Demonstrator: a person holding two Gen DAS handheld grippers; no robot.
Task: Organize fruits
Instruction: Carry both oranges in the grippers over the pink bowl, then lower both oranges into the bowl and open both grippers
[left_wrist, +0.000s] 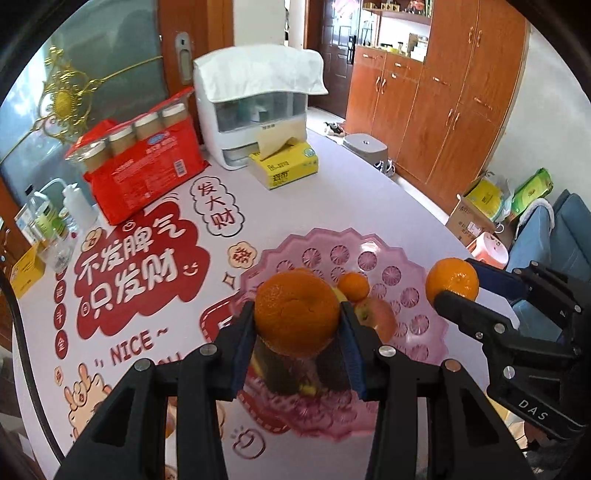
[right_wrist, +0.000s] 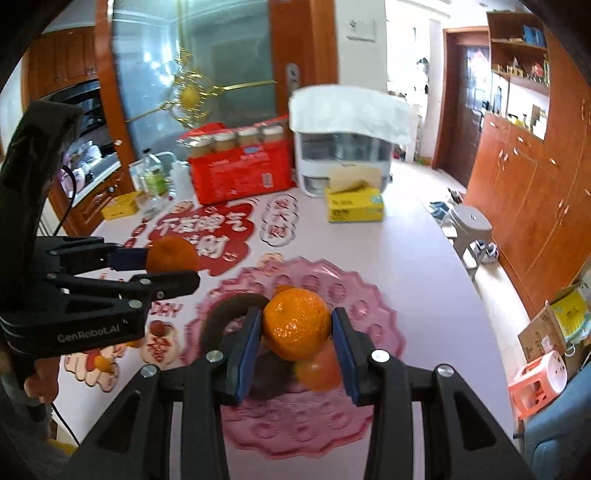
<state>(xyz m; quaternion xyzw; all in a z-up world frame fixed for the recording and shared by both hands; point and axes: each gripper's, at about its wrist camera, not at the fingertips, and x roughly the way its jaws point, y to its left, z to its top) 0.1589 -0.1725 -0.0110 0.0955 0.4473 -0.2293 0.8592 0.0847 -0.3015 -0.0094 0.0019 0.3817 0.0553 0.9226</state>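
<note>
Jaws left gripper (left_wrist: 297, 317): clamping orange (left_wrist: 297, 312) | right gripper (right_wrist: 297, 326): clamping tangerine (right_wrist: 295, 323)

Left hand-held gripper (left_wrist: 297, 314) clamps a big orange (left_wrist: 297, 314) above the pink plate (left_wrist: 417, 314); right hand-held gripper (left_wrist: 452, 286) grips a smaller orange (left_wrist: 452, 282).

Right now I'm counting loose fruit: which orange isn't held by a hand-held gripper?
The small orange lying in the pink tray, beside the apple. The two larger oranges are each clamped above the tray.
</note>
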